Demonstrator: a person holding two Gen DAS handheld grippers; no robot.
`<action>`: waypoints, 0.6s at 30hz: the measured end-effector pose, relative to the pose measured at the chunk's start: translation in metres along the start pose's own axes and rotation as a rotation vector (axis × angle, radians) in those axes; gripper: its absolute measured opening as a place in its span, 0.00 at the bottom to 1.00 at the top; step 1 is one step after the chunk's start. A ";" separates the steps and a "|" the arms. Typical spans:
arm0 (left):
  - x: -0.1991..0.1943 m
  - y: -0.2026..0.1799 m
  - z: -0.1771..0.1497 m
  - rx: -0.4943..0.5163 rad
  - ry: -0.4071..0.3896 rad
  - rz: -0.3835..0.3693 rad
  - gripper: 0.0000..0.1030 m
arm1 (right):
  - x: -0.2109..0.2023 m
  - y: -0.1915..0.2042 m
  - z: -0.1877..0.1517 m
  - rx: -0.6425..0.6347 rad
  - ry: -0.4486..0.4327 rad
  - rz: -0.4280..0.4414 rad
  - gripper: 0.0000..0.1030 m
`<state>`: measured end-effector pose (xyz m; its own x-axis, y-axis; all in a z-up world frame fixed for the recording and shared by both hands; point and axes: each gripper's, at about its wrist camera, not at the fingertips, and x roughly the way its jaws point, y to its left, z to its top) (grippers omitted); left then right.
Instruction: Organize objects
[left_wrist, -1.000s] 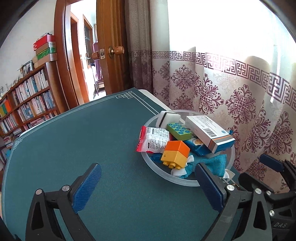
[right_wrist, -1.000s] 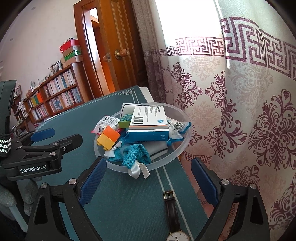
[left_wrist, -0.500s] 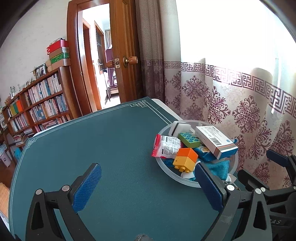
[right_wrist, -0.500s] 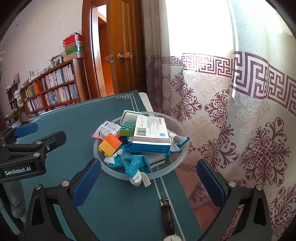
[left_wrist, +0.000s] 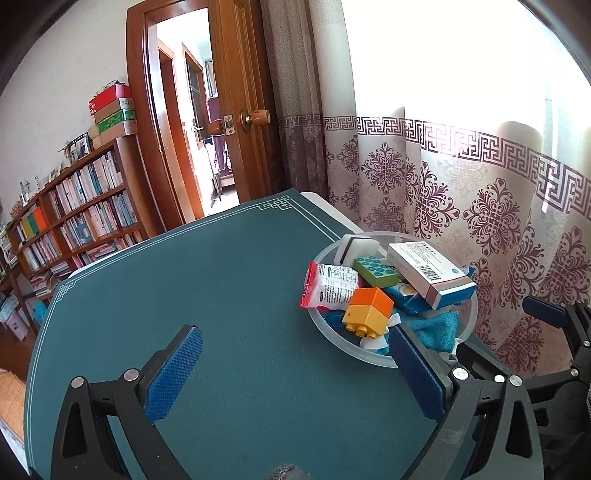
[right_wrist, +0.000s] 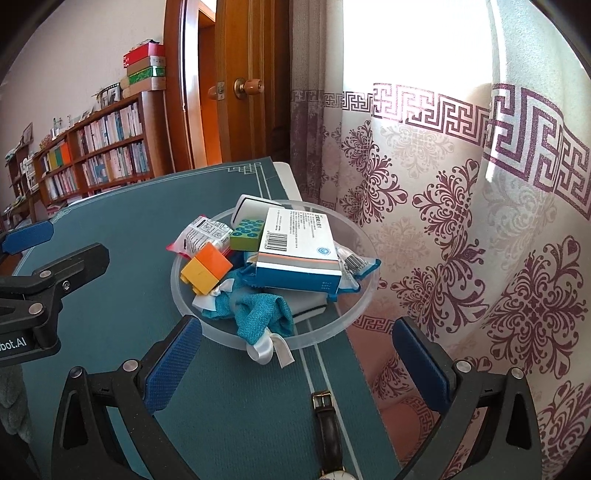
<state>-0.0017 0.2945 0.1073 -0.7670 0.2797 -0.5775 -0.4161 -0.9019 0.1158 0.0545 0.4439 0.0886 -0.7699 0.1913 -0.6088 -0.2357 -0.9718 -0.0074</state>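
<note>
A clear plastic bowl (right_wrist: 364, 291) stands at the right edge of the green table mat, piled with a white and blue medicine box (right_wrist: 297, 247), an orange and yellow toy brick (right_wrist: 207, 267), a green dotted block (right_wrist: 246, 233), a red-edged sachet (right_wrist: 199, 236), a teal cloth pouch (right_wrist: 258, 314) and a white sponge. The same bowl (left_wrist: 327, 330) shows in the left wrist view. My left gripper (left_wrist: 295, 373) is open and empty, left of and before the bowl. My right gripper (right_wrist: 295, 369) is open and empty, just before the bowl.
A wristwatch with a brown strap (right_wrist: 328, 432) lies on the mat near the right gripper. A patterned curtain (right_wrist: 461, 221) hangs right beside the table edge. A wooden door (left_wrist: 240, 129) and bookshelves (left_wrist: 74, 221) stand behind the table.
Both grippers have pulled back and risen a little from the bowl, so more of the table and room shows. Both stay open. The bowl's contents have not moved.
</note>
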 end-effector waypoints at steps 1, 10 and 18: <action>0.000 -0.001 0.000 0.001 0.002 -0.001 1.00 | 0.000 0.000 0.000 -0.001 -0.001 -0.001 1.00; 0.003 -0.004 -0.001 0.016 0.009 0.011 1.00 | 0.001 0.003 -0.001 -0.017 0.003 -0.004 1.00; 0.004 -0.010 -0.002 0.032 0.011 -0.014 1.00 | 0.002 0.003 -0.001 -0.015 0.009 -0.004 1.00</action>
<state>0.0006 0.3034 0.1022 -0.7557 0.2881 -0.5881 -0.4419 -0.8871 0.1333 0.0525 0.4414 0.0866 -0.7639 0.1939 -0.6155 -0.2297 -0.9730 -0.0215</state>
